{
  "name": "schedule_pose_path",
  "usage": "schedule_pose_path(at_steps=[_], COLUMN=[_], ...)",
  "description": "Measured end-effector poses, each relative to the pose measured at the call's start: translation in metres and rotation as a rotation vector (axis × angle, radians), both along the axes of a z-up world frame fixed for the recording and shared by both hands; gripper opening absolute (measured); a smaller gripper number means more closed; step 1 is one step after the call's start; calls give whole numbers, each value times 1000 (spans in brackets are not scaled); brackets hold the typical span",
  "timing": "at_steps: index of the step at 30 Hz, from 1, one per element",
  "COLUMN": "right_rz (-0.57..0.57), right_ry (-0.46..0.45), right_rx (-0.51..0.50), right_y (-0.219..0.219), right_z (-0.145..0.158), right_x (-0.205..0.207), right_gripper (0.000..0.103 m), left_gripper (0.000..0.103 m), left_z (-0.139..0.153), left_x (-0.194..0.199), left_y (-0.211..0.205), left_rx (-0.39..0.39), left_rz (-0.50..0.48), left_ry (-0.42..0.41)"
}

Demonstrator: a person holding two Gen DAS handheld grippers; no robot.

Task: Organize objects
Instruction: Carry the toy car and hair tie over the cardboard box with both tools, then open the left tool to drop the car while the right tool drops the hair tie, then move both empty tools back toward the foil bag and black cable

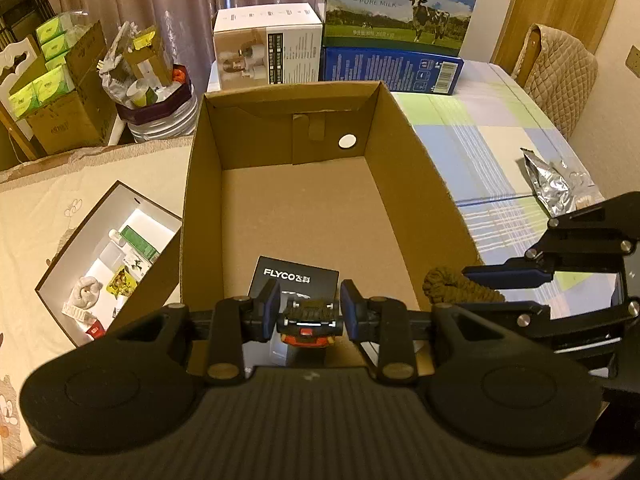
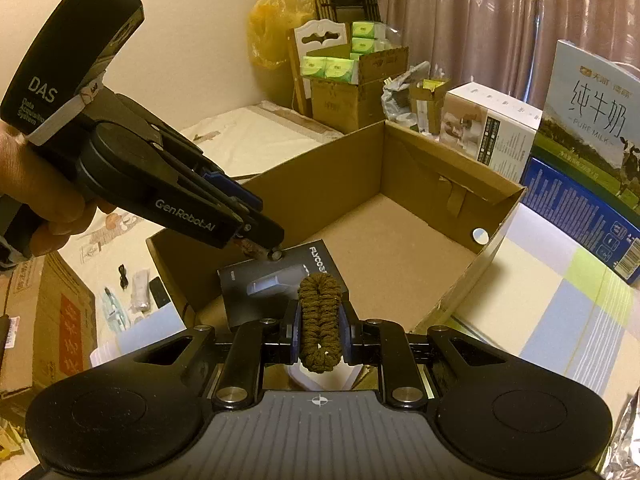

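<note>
A large open cardboard box [image 1: 412, 168] [image 2: 400, 152] stands on the table. A black FLYCO box [image 1: 294, 278] [image 2: 256, 280] lies inside it at the near end. My left gripper [image 1: 308, 310] [image 2: 256, 236] is shut on a small black and orange tool [image 1: 309, 322], held just above the FLYCO box. My right gripper [image 2: 320, 326] [image 1: 500, 276] is shut on a brown fuzzy hair tie [image 2: 320, 320] [image 1: 448, 286], over the near right edge of the cardboard box.
A white box of small items [image 1: 108, 256] lies left of the cardboard box. A foil pouch [image 1: 548, 180] lies on the checked tablecloth [image 1: 500, 140] to the right. A milk carton box [image 1: 396, 4] and a white box [image 1: 268, 54] stand behind.
</note>
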State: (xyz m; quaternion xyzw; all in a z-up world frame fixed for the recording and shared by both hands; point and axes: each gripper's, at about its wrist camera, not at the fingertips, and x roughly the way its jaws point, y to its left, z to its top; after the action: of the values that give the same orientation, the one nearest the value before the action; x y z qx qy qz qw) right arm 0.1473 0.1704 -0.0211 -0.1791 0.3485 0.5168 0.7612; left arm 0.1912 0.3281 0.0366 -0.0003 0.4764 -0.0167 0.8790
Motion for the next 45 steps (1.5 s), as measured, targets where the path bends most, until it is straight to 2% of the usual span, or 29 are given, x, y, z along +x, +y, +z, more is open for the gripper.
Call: schedule_pose_path(at_steps=[3,5,21,22,24,25,37,45], right_rz=[0,0,-14,-19,-33,-38,-54,-102], right_ry=[1,0,-10,-9,-5,-5,-16,-26], right_rx=[-2,-3,19,36,59,66,42,33], right_y=[1,3,6,6,6,5,-5,-27], right_z=[-1,-1,2,2,3,4,5,17], right_x=[0,0,-1,0,3,5,5,0], right_gripper=[16,16,16,17,45,48,48,49], left_gripper=[28,32,34,34,35,35,38,48], left_z=[-3,-4,2,2,2,2,2,16], left_x=[1,1,-4,-4,-4,-4,-9,-20], left_y=[1,2,7,7,8,9,12,0], left_rx=[-1,-6,7,7,9,13,15,7], left_rz=[10,18,26,28,31,32,46,46], left_ry=[9,8,-4,-6,-7,-7,-10,-41])
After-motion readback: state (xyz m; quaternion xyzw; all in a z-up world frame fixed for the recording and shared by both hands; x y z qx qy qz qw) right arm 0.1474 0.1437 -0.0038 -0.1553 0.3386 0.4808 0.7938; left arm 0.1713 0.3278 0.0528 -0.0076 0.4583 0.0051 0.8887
